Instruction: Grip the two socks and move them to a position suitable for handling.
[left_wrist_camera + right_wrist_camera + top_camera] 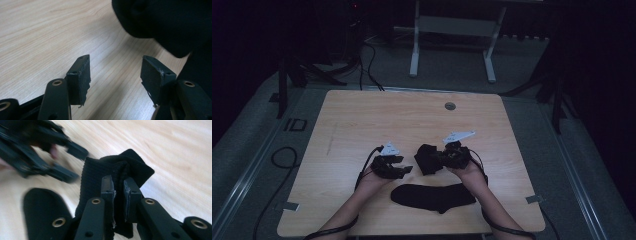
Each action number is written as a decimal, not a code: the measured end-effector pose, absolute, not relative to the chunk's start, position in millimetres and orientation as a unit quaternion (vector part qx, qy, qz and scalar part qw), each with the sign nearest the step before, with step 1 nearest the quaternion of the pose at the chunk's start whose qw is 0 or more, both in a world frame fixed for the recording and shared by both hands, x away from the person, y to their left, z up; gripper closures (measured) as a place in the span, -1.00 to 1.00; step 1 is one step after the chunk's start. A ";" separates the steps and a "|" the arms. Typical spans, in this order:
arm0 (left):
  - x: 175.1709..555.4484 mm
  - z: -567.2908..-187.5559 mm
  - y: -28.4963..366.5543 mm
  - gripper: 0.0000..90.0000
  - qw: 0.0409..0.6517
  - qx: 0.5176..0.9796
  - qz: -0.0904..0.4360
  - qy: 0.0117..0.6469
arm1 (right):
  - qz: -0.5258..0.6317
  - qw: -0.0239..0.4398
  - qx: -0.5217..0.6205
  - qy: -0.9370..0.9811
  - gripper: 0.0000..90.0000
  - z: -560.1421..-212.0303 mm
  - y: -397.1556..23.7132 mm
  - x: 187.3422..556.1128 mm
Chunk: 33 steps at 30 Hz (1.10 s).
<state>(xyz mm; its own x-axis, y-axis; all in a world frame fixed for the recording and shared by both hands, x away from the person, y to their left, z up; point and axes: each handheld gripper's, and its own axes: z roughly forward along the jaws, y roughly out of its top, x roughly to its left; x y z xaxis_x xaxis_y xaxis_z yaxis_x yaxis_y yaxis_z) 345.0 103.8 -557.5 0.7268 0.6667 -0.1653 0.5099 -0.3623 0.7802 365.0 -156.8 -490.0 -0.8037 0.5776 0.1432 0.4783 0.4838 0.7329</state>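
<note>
Two black socks are on the wooden table (362, 120). One sock (434, 196) lies flat near the front edge, between the person's forearms, and shows as a dark patch (42, 210) in the right gripper view. My right gripper (438, 159) is shut on the other sock (424, 157), which is bunched and lifted; its ribbed cloth (100, 170) is pinched between the jaws (119, 188). My left gripper (404, 170) stands open just left of that sock, with bare table between its jaws (116, 75). The held sock (162, 22) hangs dark ahead of them.
A round grommet (450, 106) sits in the table's far edge. Beyond the table stands a white desk frame (414, 50). Cables (287, 155) loop on the floor at the left. Metal brackets (289, 205) stick out at the front corners.
</note>
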 end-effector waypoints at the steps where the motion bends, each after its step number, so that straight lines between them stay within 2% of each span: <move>1: 344.8 -556.4 104.5 -0.08 0.438 0.819 0.092 0.359 | 0.409 0.058 0.301 0.860 0.80 -485.3 -156.4 362.7; 5: 345.2 -546.7 112.6 -0.08 0.463 0.806 0.099 0.356 | 0.424 0.042 0.276 0.862 0.80 -473.8 -155.7 352.5; 11: 345.5 -530.3 124.2 -0.05 0.516 0.778 0.075 0.350 | 0.426 0.035 0.248 0.869 0.80 -472.1 -153.4 338.3; 13: 345.8 -526.2 126.4 -0.02 0.538 0.768 0.052 0.343 | 0.422 0.033 0.246 0.872 0.80 -474.0 -152.1 336.6; 16: 346.5 -523.0 123.2 0.04 0.535 0.776 0.042 0.331 | 0.419 0.035 0.234 0.877 0.80 -476.0 -148.1 334.1; 20: 350.0 -524.9 120.1 0.29 0.529 0.784 0.024 0.325 | 0.414 0.040 0.224 0.881 0.80 -475.8 -143.0 330.8; 24: 351.5 -527.2 117.8 0.76 0.537 0.782 -0.016 0.315 | 0.416 0.039 0.224 0.880 0.80 -475.0 -143.3 331.6; 26: 349.1 -526.7 116.3 1.00 0.543 0.782 -0.016 0.308 | 0.417 0.041 0.226 0.879 0.80 -474.9 -144.7 332.7; 27: 348.0 -525.9 115.5 1.00 0.543 0.784 -0.019 0.301 | 0.417 0.040 0.228 0.879 0.80 -474.8 -145.5 333.2; 33: 341.1 -522.0 112.4 1.00 0.509 0.802 0.040 0.311 | 0.417 0.045 0.231 0.878 0.80 -473.8 -151.1 334.2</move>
<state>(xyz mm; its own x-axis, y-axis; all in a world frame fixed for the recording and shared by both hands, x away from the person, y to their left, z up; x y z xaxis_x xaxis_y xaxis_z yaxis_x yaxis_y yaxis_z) 341.1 112.4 -522.0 0.8033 0.5394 -0.2526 0.4585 -0.2891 0.8404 334.2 -151.1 -473.8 -0.8895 0.4427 0.1130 0.3671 0.5451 0.7537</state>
